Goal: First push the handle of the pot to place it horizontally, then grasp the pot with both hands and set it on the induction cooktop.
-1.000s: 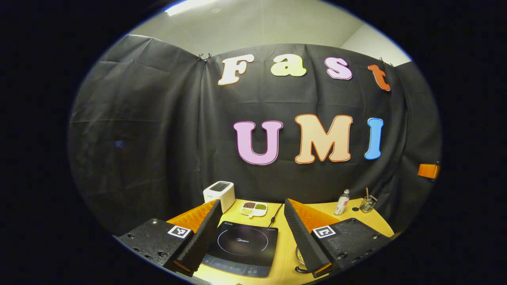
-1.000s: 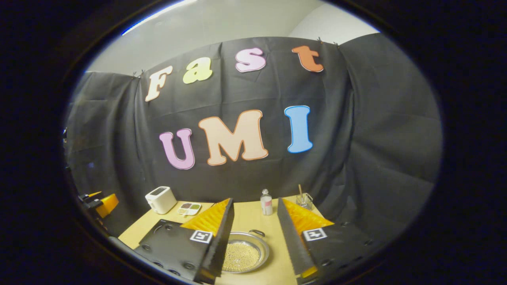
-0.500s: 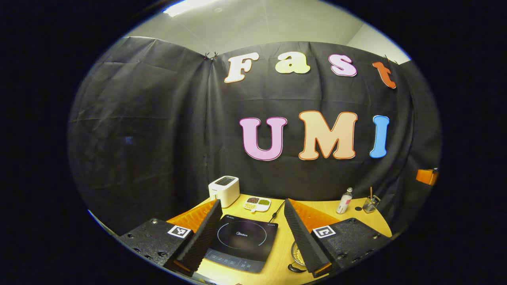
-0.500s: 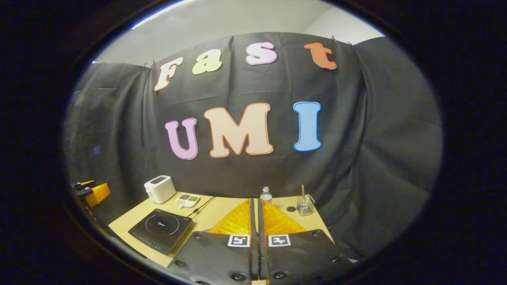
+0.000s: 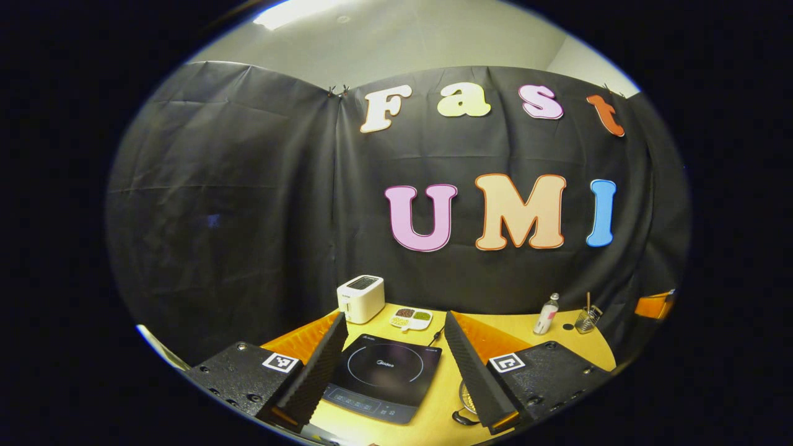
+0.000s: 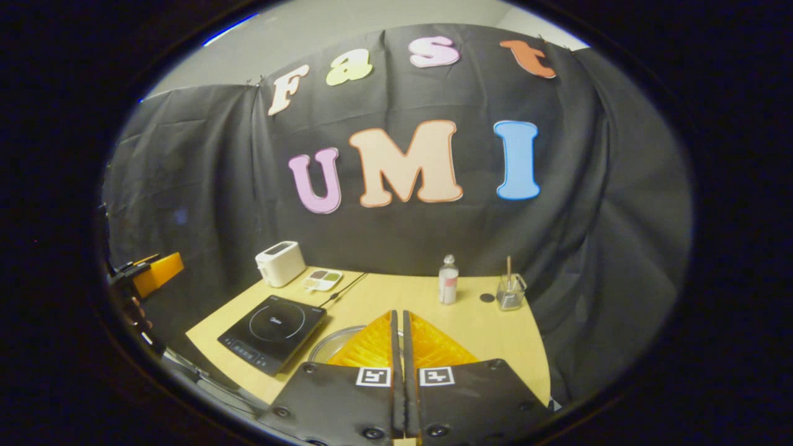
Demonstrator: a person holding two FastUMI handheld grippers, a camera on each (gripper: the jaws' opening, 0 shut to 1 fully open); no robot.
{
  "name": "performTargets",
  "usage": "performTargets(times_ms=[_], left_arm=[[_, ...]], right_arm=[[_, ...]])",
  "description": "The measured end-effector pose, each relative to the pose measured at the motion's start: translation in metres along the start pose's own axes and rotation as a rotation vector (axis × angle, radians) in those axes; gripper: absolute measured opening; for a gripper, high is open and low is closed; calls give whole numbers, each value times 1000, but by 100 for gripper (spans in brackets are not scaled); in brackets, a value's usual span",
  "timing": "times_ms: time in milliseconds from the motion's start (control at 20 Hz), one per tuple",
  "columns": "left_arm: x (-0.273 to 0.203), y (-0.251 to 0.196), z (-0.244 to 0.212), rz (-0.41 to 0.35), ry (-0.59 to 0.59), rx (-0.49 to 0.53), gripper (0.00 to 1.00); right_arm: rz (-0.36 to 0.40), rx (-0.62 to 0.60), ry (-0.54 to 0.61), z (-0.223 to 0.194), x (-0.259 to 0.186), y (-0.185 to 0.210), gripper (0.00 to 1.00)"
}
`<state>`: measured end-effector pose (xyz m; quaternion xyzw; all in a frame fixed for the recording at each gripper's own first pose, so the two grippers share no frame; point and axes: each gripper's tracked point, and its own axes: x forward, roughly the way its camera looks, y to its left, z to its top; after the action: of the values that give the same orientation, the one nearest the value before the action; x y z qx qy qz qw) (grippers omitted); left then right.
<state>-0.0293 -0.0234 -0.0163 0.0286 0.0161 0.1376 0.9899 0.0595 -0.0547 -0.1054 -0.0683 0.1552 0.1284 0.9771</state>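
Since the right hand-held gripper (image 6: 398, 322) is clenched tight with nothing in it, my guess is it's set up to nudge the handle. Its tip hangs over the pot (image 6: 331, 344), which sits on the table (image 6: 483, 325) just right of the cooktop (image 6: 272, 323). Left hand-held gripper (image 5: 393, 334) is spread wide, framing the cooktop (image 5: 384, 376), waiting.

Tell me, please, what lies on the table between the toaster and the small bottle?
In the right gripper view, a divided dish of small foods sits beside the toaster; then a black cord crosses the table, which is otherwise bare up to the bottle.
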Motion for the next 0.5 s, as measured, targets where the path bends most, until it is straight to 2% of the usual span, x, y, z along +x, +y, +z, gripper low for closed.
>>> performTargets(times_ms=[50, 100, 250, 300, 450, 500], left_arm=[[1, 1, 0, -7, 0, 2, 96], [2, 2, 0, -19, 2, 4, 96], [12, 9, 2, -51, 2, 23, 96], [15, 11, 4, -64, -7, 34, 96], [26, 24, 11, -87, -26, 63, 93], [31, 28, 11, -95, -28, 68, 93]], right_arm=[[5, -2, 30, -10, 2, 5, 2], [8, -9, 59, -21, 4, 9, 0], [-12, -22, 162, -57, 9, 21, 3], [-12, -11, 203, -70, 10, 28, 0], [-3, 21, 337, -111, 14, 50, 0], [-5, 21, 386, -126, 15, 55, 3]])
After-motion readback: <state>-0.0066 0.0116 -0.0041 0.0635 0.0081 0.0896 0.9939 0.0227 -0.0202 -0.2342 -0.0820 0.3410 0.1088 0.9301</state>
